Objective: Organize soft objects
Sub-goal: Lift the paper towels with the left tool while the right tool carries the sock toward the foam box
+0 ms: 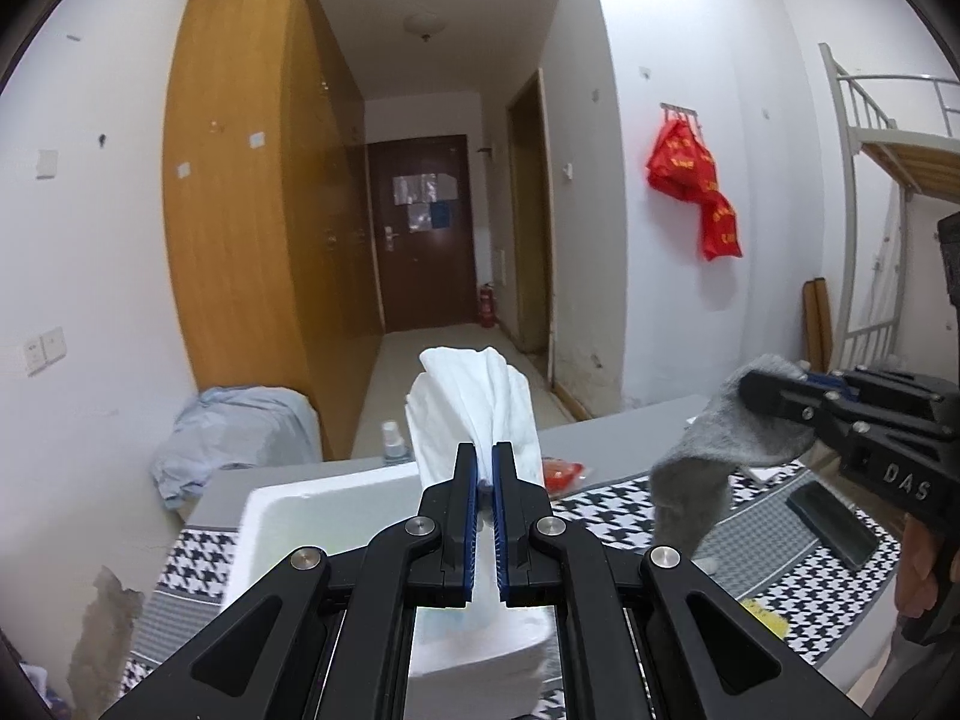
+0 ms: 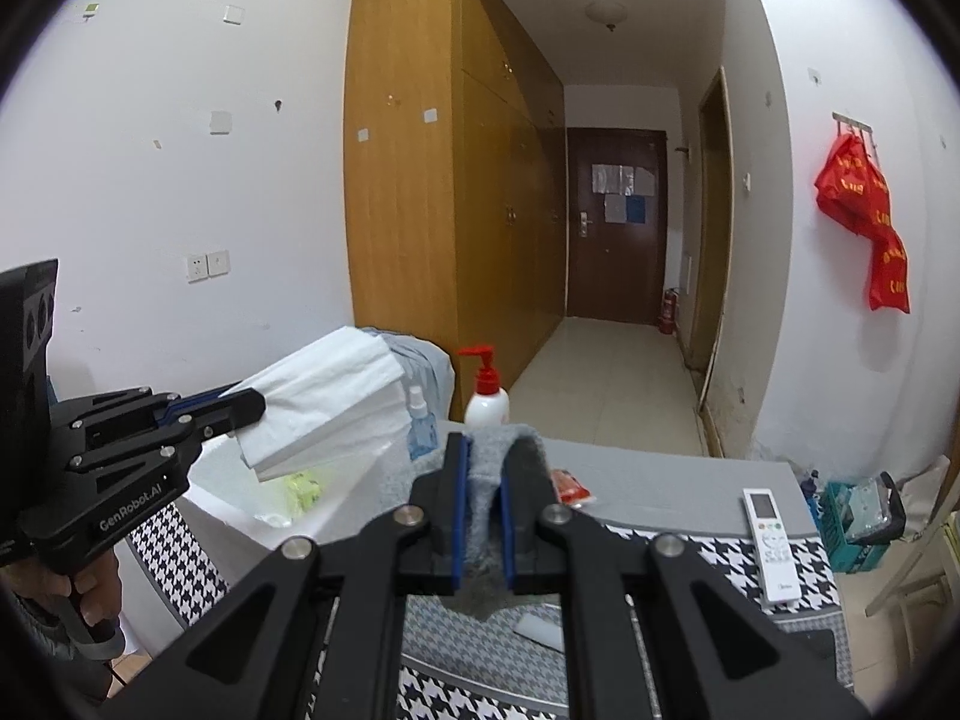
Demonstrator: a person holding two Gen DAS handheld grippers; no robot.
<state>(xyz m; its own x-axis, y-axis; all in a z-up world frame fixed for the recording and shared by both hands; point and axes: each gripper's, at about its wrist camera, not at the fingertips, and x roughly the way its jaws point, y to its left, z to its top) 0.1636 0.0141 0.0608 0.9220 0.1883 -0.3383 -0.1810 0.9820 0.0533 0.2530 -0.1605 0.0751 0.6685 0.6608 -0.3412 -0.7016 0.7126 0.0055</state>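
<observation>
Left wrist: white tissue (image 1: 474, 414) between closed fingers (image 1: 465, 480).

I read "DAS" in pale letters on the right gripper (image 1: 774, 387) body. On the left gripper (image 2: 252, 405) body I read "GenRobot.AI". Yellow characters on the red bags (image 1: 696, 186) are illegible.

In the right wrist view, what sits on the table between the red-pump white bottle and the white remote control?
A small red packet lies on the grey table edge between the bottle and the remote.

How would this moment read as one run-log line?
left gripper: shut on white tissue | right gripper: shut on grey sock
</observation>
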